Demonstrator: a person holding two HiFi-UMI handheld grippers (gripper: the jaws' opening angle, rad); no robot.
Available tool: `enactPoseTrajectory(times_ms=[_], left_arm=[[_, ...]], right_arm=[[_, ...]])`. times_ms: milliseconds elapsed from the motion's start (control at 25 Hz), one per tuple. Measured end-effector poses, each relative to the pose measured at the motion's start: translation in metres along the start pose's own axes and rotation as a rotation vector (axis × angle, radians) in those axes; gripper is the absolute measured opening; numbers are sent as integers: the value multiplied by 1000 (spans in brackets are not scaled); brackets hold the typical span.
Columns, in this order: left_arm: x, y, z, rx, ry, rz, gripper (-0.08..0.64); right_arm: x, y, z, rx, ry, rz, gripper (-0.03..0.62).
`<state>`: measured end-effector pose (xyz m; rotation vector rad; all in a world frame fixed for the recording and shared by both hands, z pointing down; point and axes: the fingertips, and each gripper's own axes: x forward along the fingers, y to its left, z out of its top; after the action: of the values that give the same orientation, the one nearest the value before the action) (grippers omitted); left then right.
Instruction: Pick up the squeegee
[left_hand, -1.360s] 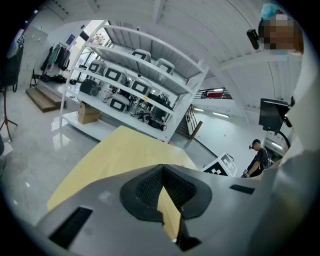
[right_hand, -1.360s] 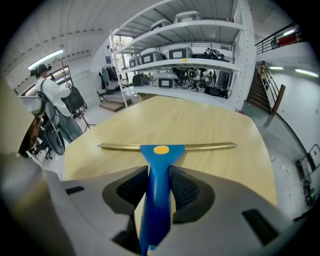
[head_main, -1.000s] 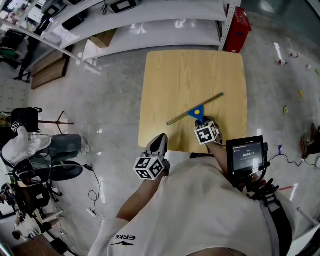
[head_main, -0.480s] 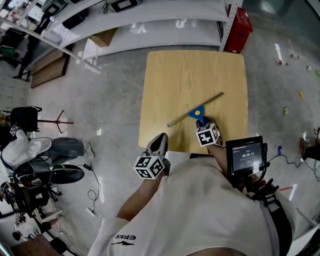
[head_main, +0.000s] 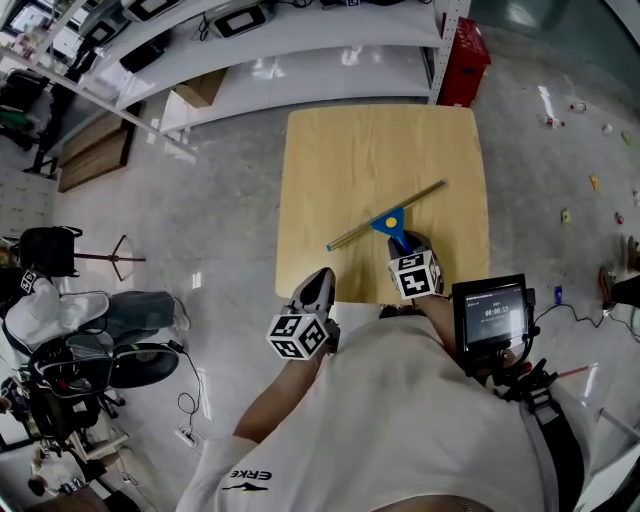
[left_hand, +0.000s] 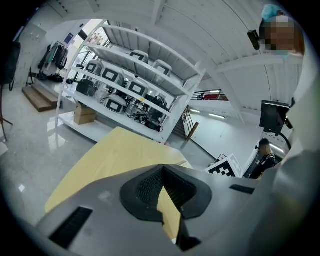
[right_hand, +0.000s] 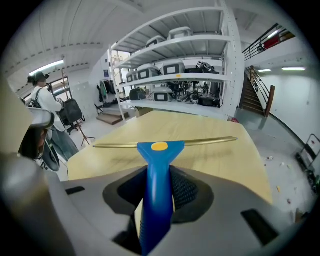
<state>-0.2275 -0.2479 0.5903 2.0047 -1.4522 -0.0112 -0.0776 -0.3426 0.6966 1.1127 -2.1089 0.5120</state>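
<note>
- The right gripper (head_main: 405, 245) was clamped on the blue handle of the squeegee (head_main: 388, 222). Its jaws had just been closing, with one pad on each side of the handle.
- The squeegee sat at about 5 o'clock on the wooden worktop (head_main: 380, 140). Its brass-coloured blade (head_main: 386, 214) ran slantwise from 7 o'clock up to 2 o'clock, and the handle pointed back toward the person.
- In the right gripper view a faint shadow lay on the wood under the blade. Whether the blade touched the worktop could not be told.
- The left gripper (head_main: 318, 288) hovered at the worktop's 7 o'clock edge, well apart from the squeegee. Its jaw tips met with nothing between them.
- White shelving (head_main: 300, 50) loaded with equipment stood beyond the worktop at 12 o'clock.
- A red crate (head_main: 458, 58) stood on the floor at 1 o'clock, just beside the shelving's post.
- A cardboard box (head_main: 200, 88) sat under the shelving at 10 o'clock, with wooden steps (head_main: 95, 150) farther out.
- A small screen (head_main: 490, 315) hung at 4 o'clock, beside the person's right arm.
- Dark stands and a chair (head_main: 70, 380) crowded the floor at 8 o'clock, well clear of the worktop.
</note>
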Motion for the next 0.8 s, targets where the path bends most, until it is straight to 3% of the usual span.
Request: enactPoseTrajectory(times_ms=[480,800], left_arm=[[-49,-32,-13,34,-18,-68,5],[-69,-50,-5,41,-83,-104,5]], right_arm=[[-100,19,29,70,-200,-32,130],[-148,28,37,98,-292,-37,130]])
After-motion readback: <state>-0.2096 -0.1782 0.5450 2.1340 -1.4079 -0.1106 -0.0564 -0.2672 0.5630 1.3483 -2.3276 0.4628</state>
